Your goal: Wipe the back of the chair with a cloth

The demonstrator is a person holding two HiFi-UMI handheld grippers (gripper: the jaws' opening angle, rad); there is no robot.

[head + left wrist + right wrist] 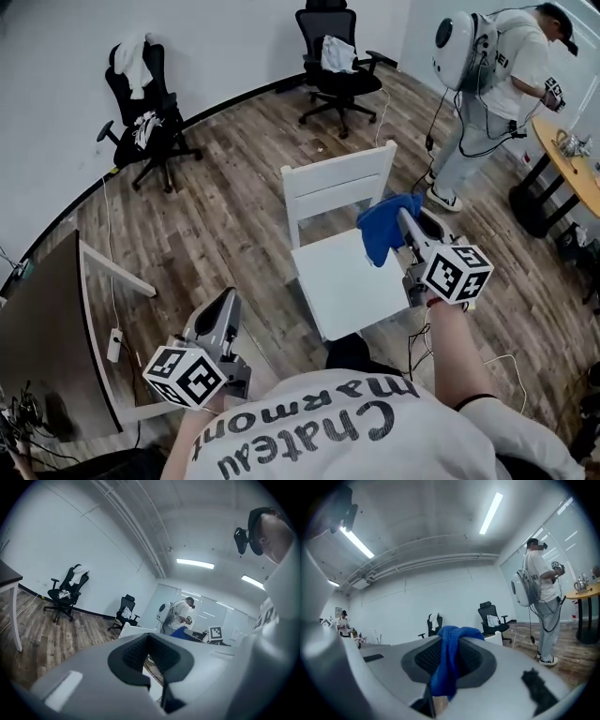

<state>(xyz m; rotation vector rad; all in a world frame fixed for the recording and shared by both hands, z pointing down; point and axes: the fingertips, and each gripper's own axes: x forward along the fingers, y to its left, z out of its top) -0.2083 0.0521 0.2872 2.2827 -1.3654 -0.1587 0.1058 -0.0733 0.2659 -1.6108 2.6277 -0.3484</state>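
Observation:
A white wooden chair (336, 184) stands mid-floor, its slatted back toward the far wall and its seat (342, 286) toward me. My right gripper (401, 221) is shut on a blue cloth (384, 231), which hangs over the seat's right side, just below the right end of the chair back. In the right gripper view the cloth (449, 645) drapes between the jaws of that gripper (447, 662). My left gripper (223, 311) is low at the left, away from the chair, shut and empty. Past its jaws, the left gripper (151, 657) view shows the chair (135, 631).
Two black office chairs (145, 103) (337, 66) with clothes on them stand by the far wall. A person with a white backpack (487, 75) stands at a round wooden table (574, 169) on the right. A dark desk (47, 337) and a power strip (114, 345) are at the left.

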